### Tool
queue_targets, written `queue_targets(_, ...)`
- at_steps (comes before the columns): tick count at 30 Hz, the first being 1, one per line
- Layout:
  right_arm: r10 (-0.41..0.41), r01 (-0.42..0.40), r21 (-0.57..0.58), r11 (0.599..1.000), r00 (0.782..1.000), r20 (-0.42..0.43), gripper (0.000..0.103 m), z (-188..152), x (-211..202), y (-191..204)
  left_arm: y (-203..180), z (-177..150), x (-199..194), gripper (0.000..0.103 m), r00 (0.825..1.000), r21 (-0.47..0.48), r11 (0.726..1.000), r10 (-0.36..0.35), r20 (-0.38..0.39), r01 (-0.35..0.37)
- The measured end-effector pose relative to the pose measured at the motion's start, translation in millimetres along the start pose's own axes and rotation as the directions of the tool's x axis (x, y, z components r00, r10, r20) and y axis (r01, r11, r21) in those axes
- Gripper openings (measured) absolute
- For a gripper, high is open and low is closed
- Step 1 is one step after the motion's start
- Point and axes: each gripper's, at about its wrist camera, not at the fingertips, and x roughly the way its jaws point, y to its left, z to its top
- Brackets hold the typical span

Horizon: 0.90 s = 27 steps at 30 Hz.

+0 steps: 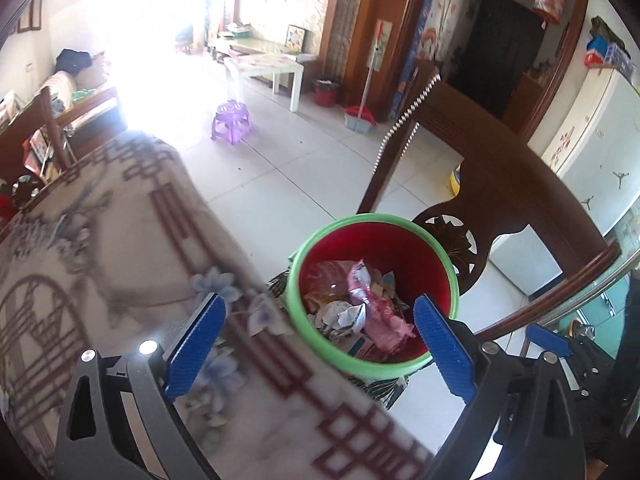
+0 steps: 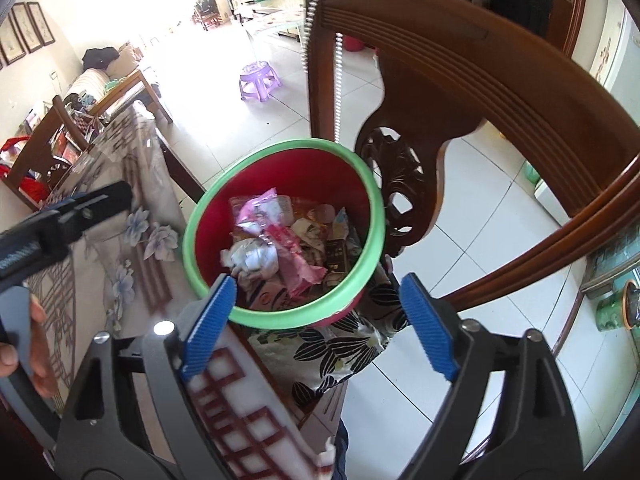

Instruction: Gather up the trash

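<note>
Hovering wide open and empty above the red bin (image 2: 280,232): both right gripper (image 2: 316,320) and left gripper (image 1: 320,344). Sitting on a chair cushion (image 2: 340,352) beside the table (image 1: 120,280), already holding wrappers (image 2: 288,256). Risking, probably, a knock against the green rim (image 2: 280,316), tipping everything out.

I see a table (image 1: 100,280) on the left, covered by a cloth printed with brown lattice and pale blue flowers. Just beside its right edge, a chair seat with a black-and-white leaf-print cushion (image 2: 332,352) carries the red bin with a green rim (image 2: 280,312). The bin holds crumpled paper and pink wrappers. Farther off, a purple stool (image 1: 231,122) stands on the white tiled floor (image 1: 288,168).
</note>
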Motion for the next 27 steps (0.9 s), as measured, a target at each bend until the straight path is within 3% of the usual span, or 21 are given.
queue_targets(7, 0.1, -0.097, -0.046, 0.994, 0.994, 0.051, 0.097, -28.1, -28.3, 70.7, 60.6, -34.1, -81.0, 0.094, 0.991, -0.036, 0.996, 0.08, 0.103, -0.077)
queue_targets(10, 0.134, -0.123, -0.096, 0.988, 0.984, 0.12, 0.098, -40.6, -50.9, 107.3, 90.3, -48.5, -121.1, 0.095, 0.975, -0.08, 0.993, 0.106, 0.197, -0.091)
queue_targets(12, 0.14, -0.118, -0.123, 0.985, 0.973, 0.185, 0.098, -47.5, -68.0, 125.8, 108.1, -58.0, -149.8, 0.095, 0.953, -0.102, 0.989, 0.132, 0.273, -0.108)
queue_targets(15, 0.132, -0.087, -0.14, 0.986, 0.927, 0.352, 0.098, -61.7, -102.7, 154.2, 126.9, -68.4, -184.2, 0.095, 0.911, -0.125, 0.978, 0.199, 0.36, -0.165)
queue_targets(17, 0.125, -0.073, -0.127, 0.989, 0.877, 0.465, 0.098, -71.3, -123.5, 162.9, 136.6, -72.2, -201.7, 0.095, 0.877, -0.15, 0.962, 0.268, 0.399, -0.226)
queue_targets(18, 0.12, -0.068, -0.115, 0.991, 0.835, 0.537, 0.098, -77.6, -135.8, 167.1, 140.6, -74.0, -209.0, 0.095, 0.862, -0.164, 0.953, 0.3, 0.409, -0.254)
queue_targets(20, 0.133, -0.083, -0.112, 0.99, 0.791, 0.597, 0.098, -80.0, -151.4, 174.3, 149.6, -77.2, -222.2, 0.095, 0.841, -0.194, 0.94, 0.338, 0.423, -0.28)
queue_targets(22, 0.145, -0.1, -0.107, 0.989, 0.767, 0.625, 0.098, -80.1, -158.7, 181.0, 154.8, -81.6, -234.9, 0.095, 0.826, -0.202, 0.941, 0.335, 0.454, -0.271)
queue_targets(26, 0.071, -0.007, -0.101, 0.995, 0.76, 0.646, 0.098, -82.9, -168.6, 200.0, 154.9, -91.4, -256.4, 0.095, 0.807, -0.194, 0.956, 0.291, 0.513, -0.221)
queue_targets(27, 0.073, -0.011, -0.1, 0.995, 0.765, 0.639, 0.098, -83.4, -170.7, 204.8, 156.2, -91.5, -257.8, 0.095, 0.812, -0.205, 0.955, 0.292, 0.505, -0.216)
